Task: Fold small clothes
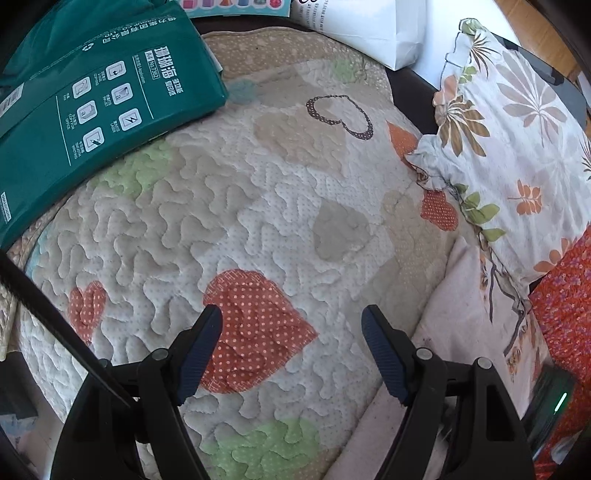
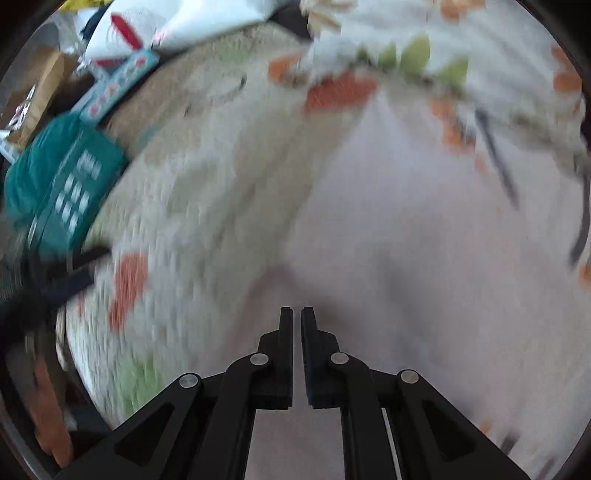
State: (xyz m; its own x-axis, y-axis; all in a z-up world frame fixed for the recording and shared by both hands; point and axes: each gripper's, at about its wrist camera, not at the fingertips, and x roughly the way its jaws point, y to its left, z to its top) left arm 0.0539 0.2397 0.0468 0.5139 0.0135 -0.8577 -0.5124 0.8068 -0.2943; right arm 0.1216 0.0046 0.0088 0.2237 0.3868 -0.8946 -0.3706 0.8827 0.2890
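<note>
A quilted mat [image 1: 207, 206] covers most of the left wrist view, cream with a stitched wavy pattern, patched with hearts in dotted orange, green, tan and one brown outline. A pale pink garment [image 1: 461, 317] lies flat on the mat's right side, its long axis running from the near bottom edge away toward the upper right; its far end carries a print of dark branches and orange leaves. In the right wrist view the same pink cloth [image 2: 413, 221] fills the middle and right, though that view is heavily blurred and its outline cannot be traced. Beyond the garment sits a pillow [image 1: 509, 122] in a white cover printed with brown, orange and green leaves, touching the mat's right edge. A red flowered cloth [image 1: 565, 317] shows at the right border. At the mat's upper left rests a green pack of paper [image 1: 92, 107], overlapping the mat's edge; its label reads "A4" beside Chinese characters and rows of small white icons, the rest too small to read. A white bag [image 1: 362, 33] with fine print stands behind the mat. The left gripper [image 1: 291, 317] hangs over the orange heart with its fingers spread wide and nothing between them. The right gripper [image 2: 296, 314] is over the pink cloth, its jaws drawn almost together; whether cloth is pinched between them cannot be told.
</note>
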